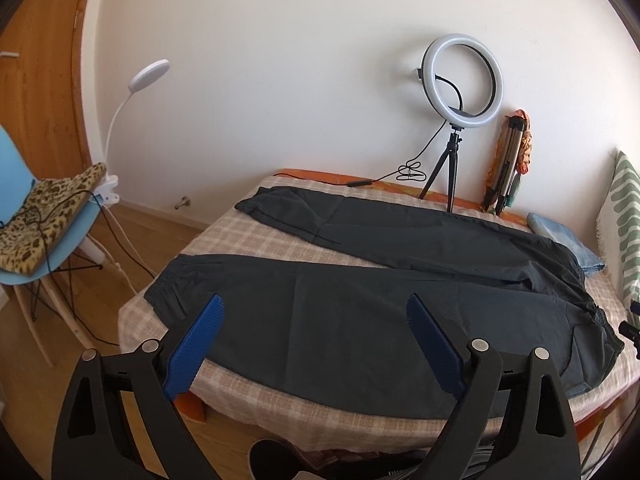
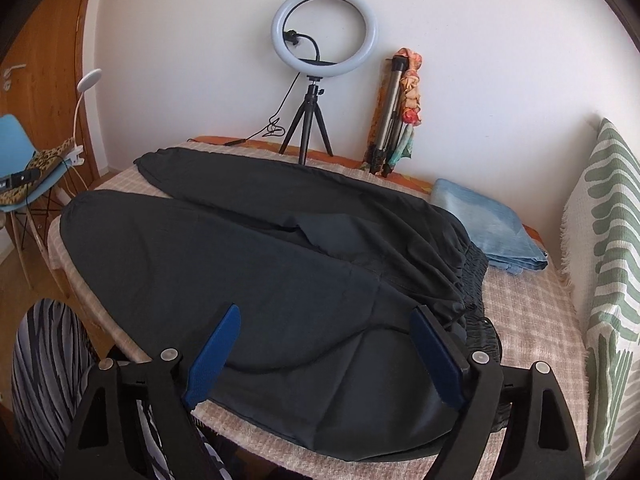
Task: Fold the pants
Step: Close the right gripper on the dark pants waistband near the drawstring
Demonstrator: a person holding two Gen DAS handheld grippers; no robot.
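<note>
Lying spread across the checked cloth of the table (image 1: 256,396), the dark pants (image 1: 360,320) look untouched by any fold: both legs run out flat toward the left end and splay apart in a V, while the gathered waistband sits bunched at the right end, near the folded blue cloth (image 2: 484,224). As I judge it, the job has not started, and everything is left to do, from bringing one leg over the other to doubling the length. The left gripper (image 1: 316,340) hovers above the nearer leg with its blue fingers wide apart, holding nothing; the right gripper (image 2: 326,354) hangs over the seat near the waistband, fingers likewise spread and empty. Counting up: one pair of pants, two grippers, one folded blue cloth, one ring light (image 1: 464,80) on its small tripod, one folded tripod (image 2: 390,116) against the wall, one blue chair (image 1: 24,240) beside the table, and one white clip lamp (image 1: 150,74).
</note>
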